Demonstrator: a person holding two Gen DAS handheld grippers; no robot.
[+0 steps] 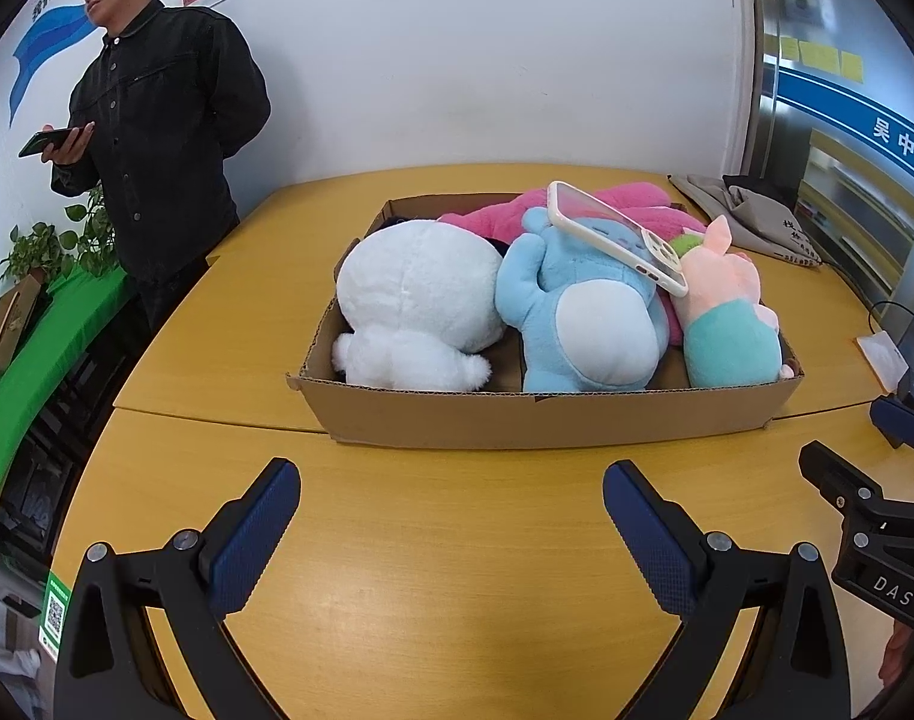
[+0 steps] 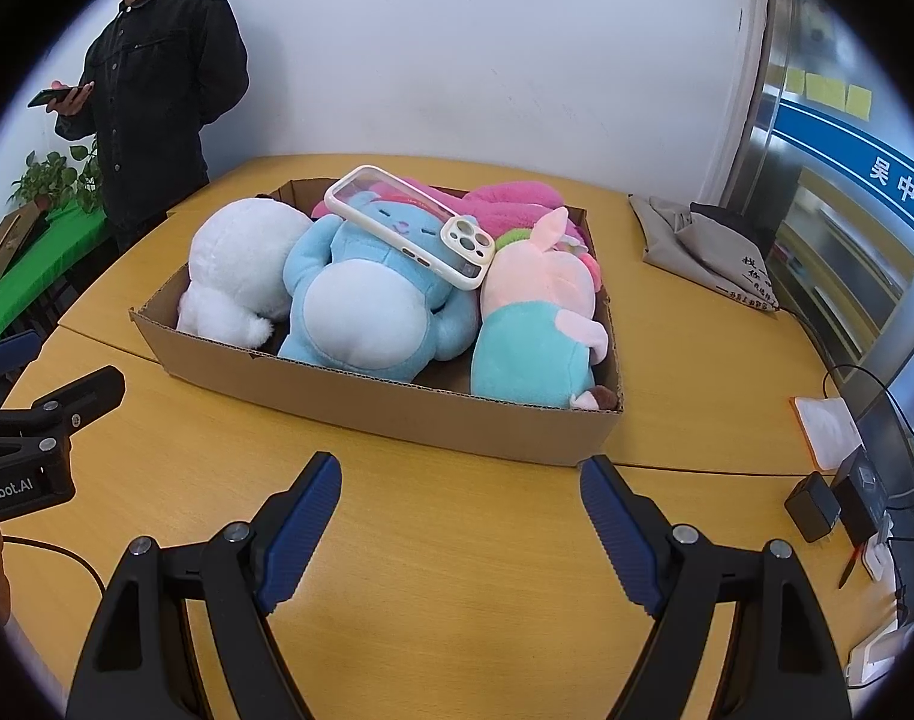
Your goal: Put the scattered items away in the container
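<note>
1. Both grippers hang empty with jaws spread wide: left gripper, right gripper, each short of the cardboard box at twelve o'clock.
2. Inside lie the white plush, blue plush, pink-and-teal plush, pink plush and phone; tidying looks finished.
3. Bare bench below gives room; clutter sits at three o'clock.

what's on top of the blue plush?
A phone lies tilted across the blue plush, its lower end on the pink plush. The blue plush's face is partly covered.
</note>
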